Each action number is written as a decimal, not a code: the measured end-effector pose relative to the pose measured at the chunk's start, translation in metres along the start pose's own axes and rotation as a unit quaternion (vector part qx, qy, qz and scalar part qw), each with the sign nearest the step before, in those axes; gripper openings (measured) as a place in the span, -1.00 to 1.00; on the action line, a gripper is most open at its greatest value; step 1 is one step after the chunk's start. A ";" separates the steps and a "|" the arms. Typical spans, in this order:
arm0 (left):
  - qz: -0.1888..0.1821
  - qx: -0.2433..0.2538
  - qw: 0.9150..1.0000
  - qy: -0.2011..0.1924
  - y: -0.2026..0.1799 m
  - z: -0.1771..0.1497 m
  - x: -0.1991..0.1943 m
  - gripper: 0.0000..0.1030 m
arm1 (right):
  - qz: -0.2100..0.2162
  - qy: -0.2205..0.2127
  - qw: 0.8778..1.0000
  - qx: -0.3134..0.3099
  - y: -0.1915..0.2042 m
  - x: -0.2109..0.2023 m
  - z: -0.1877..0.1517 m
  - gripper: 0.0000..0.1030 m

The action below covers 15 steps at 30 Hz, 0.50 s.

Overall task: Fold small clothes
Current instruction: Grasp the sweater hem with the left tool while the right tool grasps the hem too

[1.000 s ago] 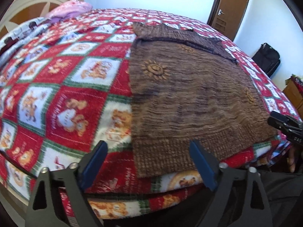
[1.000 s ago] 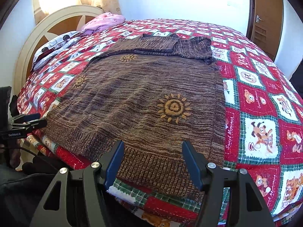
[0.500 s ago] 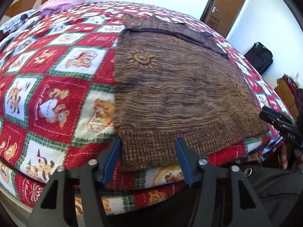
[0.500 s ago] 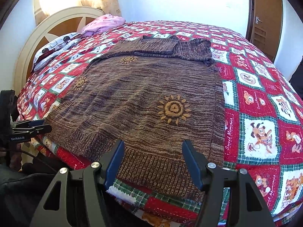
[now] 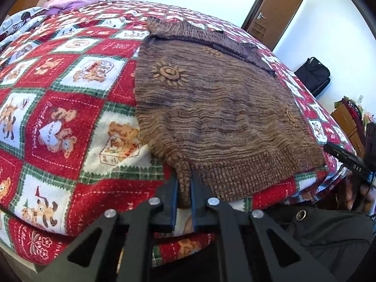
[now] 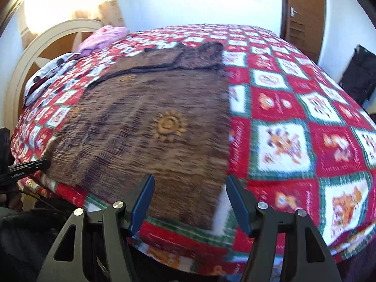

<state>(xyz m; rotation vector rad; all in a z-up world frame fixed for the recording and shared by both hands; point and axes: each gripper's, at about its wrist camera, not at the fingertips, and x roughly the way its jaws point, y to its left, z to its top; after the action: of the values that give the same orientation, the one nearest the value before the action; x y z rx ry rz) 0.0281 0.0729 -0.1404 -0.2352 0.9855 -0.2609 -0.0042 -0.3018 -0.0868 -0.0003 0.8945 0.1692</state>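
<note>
Left gripper (image 5: 184, 188): jaws nearly closed, a pinch of the brown sweater (image 5: 218, 117) hem clamped between the blue pads (image 5: 174, 202), at the sweater's near left corner. Right gripper (image 6: 189, 202): jaws spread wide, nothing held, poised over the hem at the sweater's near right corner; contact cannot be judged. Sweater is laid flat on the red patchwork bedspread (image 5: 58, 108), hem at the near edge of the bed, sleeves folded across its far end. Pink bundle (image 6: 103, 37) is seen by the headboard (image 6: 42, 47). Door (image 5: 272, 11) is noted beyond the far corner.
</note>
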 end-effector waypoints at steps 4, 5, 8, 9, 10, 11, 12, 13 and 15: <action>-0.002 0.000 1.000 -0.002 -0.001 0.000 0.001 -0.81 | -0.004 0.020 1.000 0.015 -0.011 0.005 -0.009 0.25; -0.002 -0.001 1.000 -0.003 -0.001 0.000 0.001 -0.81 | -0.002 0.025 1.000 0.018 -0.012 0.006 -0.011 0.25; -0.002 -0.002 1.000 -0.003 -0.001 0.000 0.001 -0.81 | 0.012 0.028 0.999 0.019 -0.010 0.006 -0.015 0.25; -0.002 -0.003 1.000 -0.003 -0.001 0.000 0.001 -0.81 | 0.019 0.030 0.999 0.019 -0.007 0.006 -0.016 0.24; -0.003 -0.003 1.000 -0.003 0.000 0.000 0.001 -0.81 | 0.024 0.030 0.999 0.018 -0.004 0.007 -0.017 0.17; -0.002 -0.003 1.000 -0.001 0.000 0.000 0.002 -0.81 | 0.024 0.029 0.999 0.012 -0.001 0.007 -0.018 0.04; -0.003 -0.004 1.000 -0.001 0.000 0.000 0.002 -0.80 | 0.023 0.029 0.999 0.001 0.004 0.009 -0.019 -0.30; -0.003 -0.005 1.000 0.000 0.000 0.000 0.003 -0.80 | 0.021 0.027 0.999 -0.008 0.008 0.009 -0.019 -0.62; -0.009 -0.008 1.000 -0.001 0.002 0.001 0.003 -0.80 | 0.026 0.022 0.999 0.003 0.003 0.009 -0.019 -0.81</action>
<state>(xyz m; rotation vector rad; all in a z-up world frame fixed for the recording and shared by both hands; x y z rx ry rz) 0.0305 0.0735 -0.1433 -0.2592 0.9838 -0.2698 -0.0134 -0.2985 -0.1054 0.0244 0.9401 0.2162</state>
